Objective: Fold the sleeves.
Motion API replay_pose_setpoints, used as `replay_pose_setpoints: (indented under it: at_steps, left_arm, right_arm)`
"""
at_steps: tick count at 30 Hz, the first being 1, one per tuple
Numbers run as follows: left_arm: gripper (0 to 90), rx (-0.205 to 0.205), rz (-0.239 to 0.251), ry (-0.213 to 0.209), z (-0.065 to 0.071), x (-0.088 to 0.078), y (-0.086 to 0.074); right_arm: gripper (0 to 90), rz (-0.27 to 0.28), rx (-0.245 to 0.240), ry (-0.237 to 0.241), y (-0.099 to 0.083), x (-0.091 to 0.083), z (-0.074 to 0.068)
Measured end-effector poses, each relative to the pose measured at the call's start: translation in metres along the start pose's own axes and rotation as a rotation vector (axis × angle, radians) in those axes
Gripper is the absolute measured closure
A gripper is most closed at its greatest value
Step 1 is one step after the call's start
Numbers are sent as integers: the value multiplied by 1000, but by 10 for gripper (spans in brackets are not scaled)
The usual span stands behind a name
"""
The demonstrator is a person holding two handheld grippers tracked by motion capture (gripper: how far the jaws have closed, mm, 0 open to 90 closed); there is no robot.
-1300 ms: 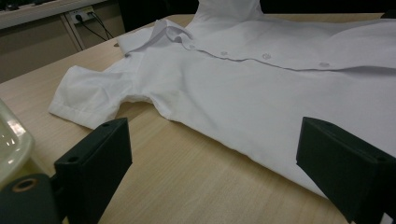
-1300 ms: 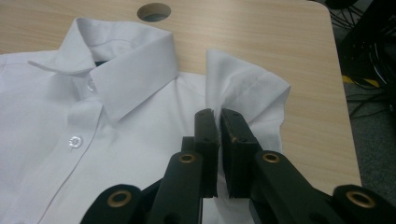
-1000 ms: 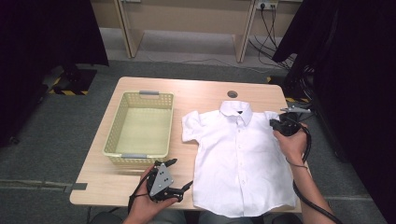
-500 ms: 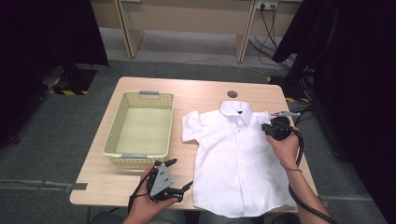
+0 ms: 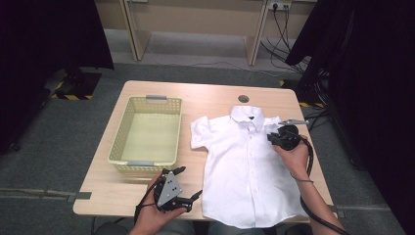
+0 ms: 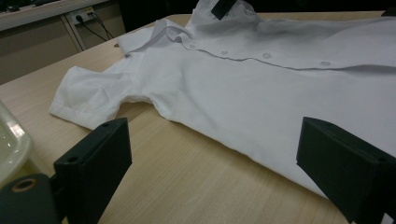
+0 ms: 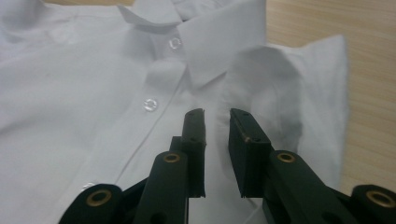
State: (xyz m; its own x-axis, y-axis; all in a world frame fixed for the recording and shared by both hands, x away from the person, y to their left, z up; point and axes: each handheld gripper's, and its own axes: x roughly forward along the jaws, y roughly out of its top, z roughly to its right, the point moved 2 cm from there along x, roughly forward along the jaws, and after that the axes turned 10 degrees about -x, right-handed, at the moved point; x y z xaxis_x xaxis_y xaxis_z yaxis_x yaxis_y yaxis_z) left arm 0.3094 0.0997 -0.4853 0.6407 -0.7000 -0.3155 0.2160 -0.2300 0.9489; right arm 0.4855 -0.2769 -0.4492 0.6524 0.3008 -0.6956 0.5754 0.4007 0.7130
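Observation:
A white short-sleeved shirt (image 5: 244,161) lies flat and buttoned on the right half of the wooden table (image 5: 215,100), collar toward the far edge. My right gripper (image 5: 273,139) hovers over the shirt's right shoulder, just beside the collar (image 7: 219,42). Its jaws have just been opening and stand a narrow gap apart (image 7: 217,114), with no fabric pinched between them. My left gripper (image 5: 190,182) rests near the table's front edge, left of the shirt's hem. It is wide open (image 6: 215,128), facing the near sleeve (image 6: 88,95) with bare wood between its jaws.
A pale yellow plastic basket (image 5: 119,139) with nothing in it stands on the left half of the table. A small round cable hole (image 5: 243,98) sits near the far edge. Dark curtains flank the table, and cables (image 5: 281,29) trail on the floor behind it.
My right hand has moved left from the table's right edge and down over the shirt's shoulder. The left hand and the shirt have stayed where they were.

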Motion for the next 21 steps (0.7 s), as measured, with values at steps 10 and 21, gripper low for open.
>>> replay_pose_setpoints:
  at_steps: [10, 21]
  left_arm:
    - [98, 2, -1, 0, 0, 0, 0]
    - [98, -4, -2, 1, 0, 1, 0]
  right_arm:
    - [676, 101, 22, 9, 15, -28, 3]
    - [631, -76, 94, -62, -23, -15, 26]
